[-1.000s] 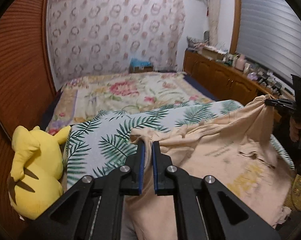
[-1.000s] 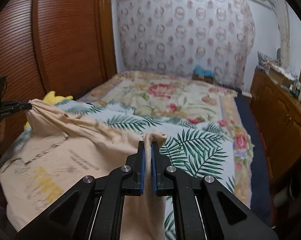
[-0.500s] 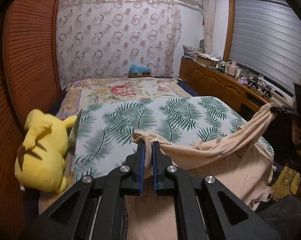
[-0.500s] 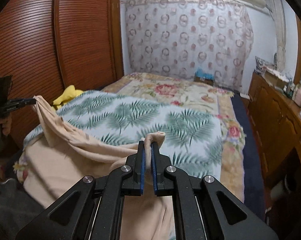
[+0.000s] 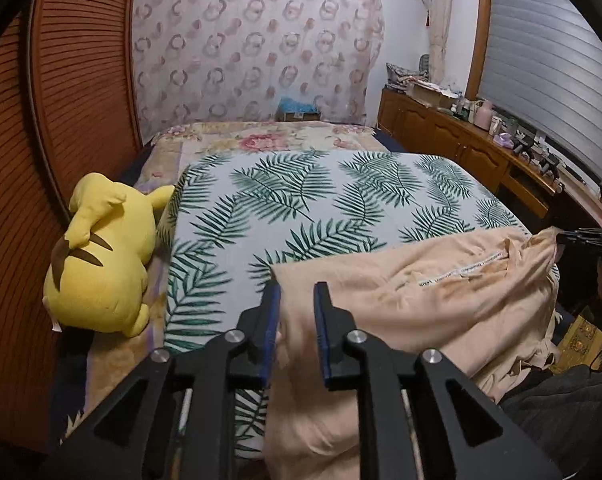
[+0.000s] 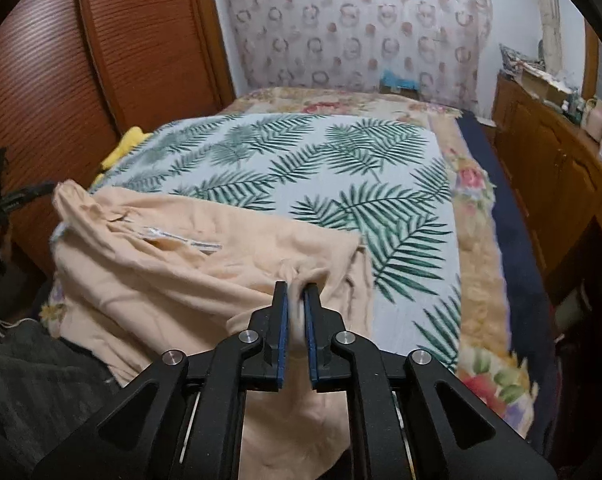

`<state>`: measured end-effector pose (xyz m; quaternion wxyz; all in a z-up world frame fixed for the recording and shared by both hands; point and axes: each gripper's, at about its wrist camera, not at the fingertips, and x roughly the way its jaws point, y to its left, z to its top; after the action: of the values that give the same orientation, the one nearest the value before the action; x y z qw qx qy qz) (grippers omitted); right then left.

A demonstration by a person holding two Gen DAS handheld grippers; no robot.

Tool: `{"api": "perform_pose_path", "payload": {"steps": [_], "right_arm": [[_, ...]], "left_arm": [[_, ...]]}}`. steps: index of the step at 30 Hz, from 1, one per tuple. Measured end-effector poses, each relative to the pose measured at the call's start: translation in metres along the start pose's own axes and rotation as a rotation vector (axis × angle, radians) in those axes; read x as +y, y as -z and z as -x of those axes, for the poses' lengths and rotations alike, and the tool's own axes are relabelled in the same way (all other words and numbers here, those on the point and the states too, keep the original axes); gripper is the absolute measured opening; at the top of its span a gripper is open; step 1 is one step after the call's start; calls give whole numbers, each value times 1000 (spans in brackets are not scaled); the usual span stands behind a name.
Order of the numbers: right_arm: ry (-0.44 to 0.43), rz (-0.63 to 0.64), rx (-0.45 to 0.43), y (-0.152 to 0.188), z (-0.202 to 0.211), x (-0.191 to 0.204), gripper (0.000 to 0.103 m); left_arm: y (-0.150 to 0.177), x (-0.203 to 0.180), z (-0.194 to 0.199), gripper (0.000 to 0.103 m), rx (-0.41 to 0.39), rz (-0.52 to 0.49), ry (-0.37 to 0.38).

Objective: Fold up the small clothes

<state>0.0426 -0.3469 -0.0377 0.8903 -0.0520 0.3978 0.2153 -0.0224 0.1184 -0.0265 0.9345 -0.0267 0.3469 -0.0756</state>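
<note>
Since half a second ago the peach garment has dropped onto the palm-leaf cover's near edge. The left gripper now stands apart over one corner, while the right gripper remains clamped on the other.

dim, even indoor light, strong fisheye bending and black vignette at the edges, slight motion blur throughout.

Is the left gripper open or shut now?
Open: the left gripper shows a wide gap between its blue pads, with the peach garment lying loose between.
</note>
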Motion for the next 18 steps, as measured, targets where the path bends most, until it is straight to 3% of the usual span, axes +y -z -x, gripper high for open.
{"api": "perform_pose_path", "payload": {"steps": [1,3,5,18], "right_arm": [[-2,-3,-8,-2,1,-1,17],[12,-1,-23,-7,2,-4,42],[43,5,-32,-12,-2,-6,60],[68,-10,54,-22,-77,-25,60]], "left_arm": [[-2,1,1,19,-6,-1,-6],[-6,3,-1,21,-8,-5,-12],[-9,5,-9,23,4,-14,-21],[-7,18,-110,26,180,-13,-27]]}}
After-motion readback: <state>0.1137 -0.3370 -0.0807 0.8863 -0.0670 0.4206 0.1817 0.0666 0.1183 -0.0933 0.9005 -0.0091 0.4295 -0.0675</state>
